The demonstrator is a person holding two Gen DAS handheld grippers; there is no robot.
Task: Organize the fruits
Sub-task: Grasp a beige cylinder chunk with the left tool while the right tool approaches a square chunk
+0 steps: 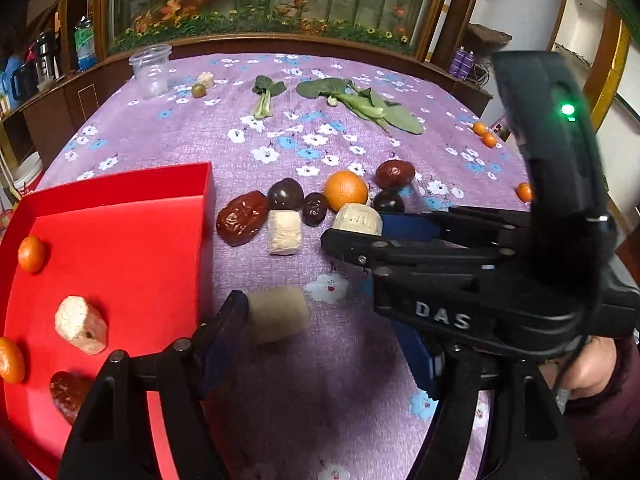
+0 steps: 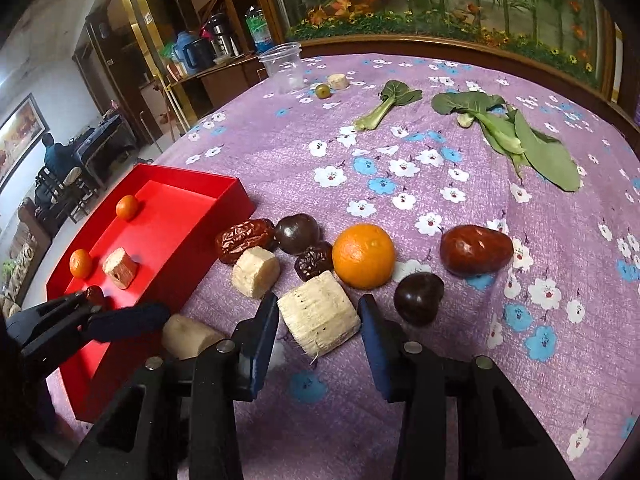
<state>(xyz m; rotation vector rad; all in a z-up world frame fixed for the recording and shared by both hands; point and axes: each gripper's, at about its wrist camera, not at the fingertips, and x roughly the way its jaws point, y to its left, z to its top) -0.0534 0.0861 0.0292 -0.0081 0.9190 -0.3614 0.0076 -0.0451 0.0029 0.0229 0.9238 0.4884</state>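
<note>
— Where do we have the pale ridged chunk [image 2: 318, 312]?
— On the purple cloth [image 2: 460, 380] between our right gripper [image 2: 319, 322] pads, jaws not visibly pressing it.
— And our left gripper [image 1: 324, 344]?
— Released, its left finger [image 1: 228, 320] beside a tan chunk [image 1: 278, 314], near the red tray [image 1: 120, 184].

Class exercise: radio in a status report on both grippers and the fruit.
Right gripper straddles pale chunk, pads not pressing. Left gripper open beside tan chunk. Red tray partly filled. Orange crowds behind.

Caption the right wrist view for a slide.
Right gripper straddles a pale sugarcane chunk beside an orange on the floral tablecloth, red tray at left.
</note>
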